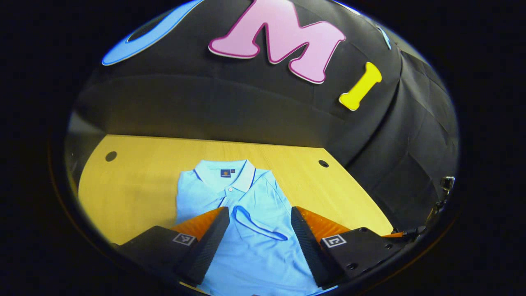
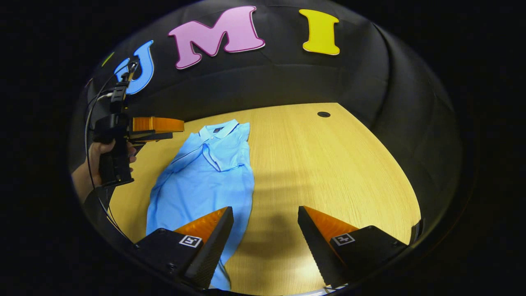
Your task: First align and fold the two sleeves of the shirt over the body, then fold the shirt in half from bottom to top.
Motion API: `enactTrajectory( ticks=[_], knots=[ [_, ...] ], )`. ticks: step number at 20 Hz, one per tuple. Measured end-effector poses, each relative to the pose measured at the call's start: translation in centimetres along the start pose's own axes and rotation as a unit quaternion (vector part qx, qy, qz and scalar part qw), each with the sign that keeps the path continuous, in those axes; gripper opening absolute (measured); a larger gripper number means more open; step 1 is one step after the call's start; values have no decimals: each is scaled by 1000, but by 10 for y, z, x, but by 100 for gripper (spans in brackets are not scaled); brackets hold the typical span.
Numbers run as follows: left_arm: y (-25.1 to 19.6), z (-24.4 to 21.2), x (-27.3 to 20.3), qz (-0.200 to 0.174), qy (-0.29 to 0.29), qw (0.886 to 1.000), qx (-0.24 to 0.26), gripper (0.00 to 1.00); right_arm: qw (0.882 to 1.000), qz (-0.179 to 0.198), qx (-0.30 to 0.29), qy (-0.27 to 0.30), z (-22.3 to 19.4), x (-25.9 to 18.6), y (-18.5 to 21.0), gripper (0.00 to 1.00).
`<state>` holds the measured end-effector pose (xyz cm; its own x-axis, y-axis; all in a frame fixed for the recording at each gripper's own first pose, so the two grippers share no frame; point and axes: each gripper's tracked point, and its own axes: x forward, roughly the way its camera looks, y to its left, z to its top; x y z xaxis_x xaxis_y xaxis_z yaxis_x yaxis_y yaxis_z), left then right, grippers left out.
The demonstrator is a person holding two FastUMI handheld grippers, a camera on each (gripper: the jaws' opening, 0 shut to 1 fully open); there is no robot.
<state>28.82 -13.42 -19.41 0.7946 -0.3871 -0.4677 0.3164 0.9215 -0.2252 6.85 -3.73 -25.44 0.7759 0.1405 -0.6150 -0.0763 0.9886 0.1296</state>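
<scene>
A light blue polo shirt (image 1: 250,197) lies flat on the wooden table (image 1: 135,185), collar at the far end. A sleeve (image 1: 259,224) with a dark-trimmed cuff is folded over the body. My left gripper (image 1: 260,220) hovers open above the shirt's middle, nothing between its fingers. In the right gripper view the shirt (image 2: 205,176) lies to the left, with a folded sleeve (image 2: 222,158) across its chest. My right gripper (image 2: 265,218) is open at the shirt's lower right edge, one finger over the cloth, the other over bare wood. A hand (image 2: 96,160) holds the left gripper (image 2: 158,125) beside the collar.
The table (image 2: 328,172) has round cable holes (image 1: 111,156) (image 1: 323,163) near its far corners, and one hole (image 2: 324,114) shows in the right gripper view. Cables (image 2: 92,111) trail from the left gripper. A small camera (image 1: 447,183) stands at the right wall.
</scene>
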Motion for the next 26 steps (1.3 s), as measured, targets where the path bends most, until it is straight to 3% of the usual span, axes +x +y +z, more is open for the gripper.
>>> enactTrajectory(
  ticks=[1, 2, 3, 4, 12, 18, 26],
  knots=[
    [1, -5, -19, 8, -5, 1000, 11, 92, 1000, 6, 2, 3, -6, -7, 8, 98],
    [1, -11, -40, 15, -7, 1000, 19, 97, 1000, 11, 5, 5, -12, -14, 16, 98],
    [1, -19, -61, 22, -8, 999, 24, 92, 1000, 16, 5, 8, -19, -20, 25, 98],
    [1, -26, -81, 29, -10, 999, 25, 97, 1000, 19, 3, 12, -26, -26, 31, 98],
    [-4, -130, -195, 65, 20, 997, 30, 97, 998, 29, -9, 48, -92, -68, 66, 98],
    [4, -209, -213, 97, 45, 994, 6, 97, 997, 30, -12, 71, -137, -68, 80, 98],
    [-7, -293, -204, 97, 107, 989, 5, 98, 995, 26, -7, 98, -166, -46, 88, 99]
  ],
)
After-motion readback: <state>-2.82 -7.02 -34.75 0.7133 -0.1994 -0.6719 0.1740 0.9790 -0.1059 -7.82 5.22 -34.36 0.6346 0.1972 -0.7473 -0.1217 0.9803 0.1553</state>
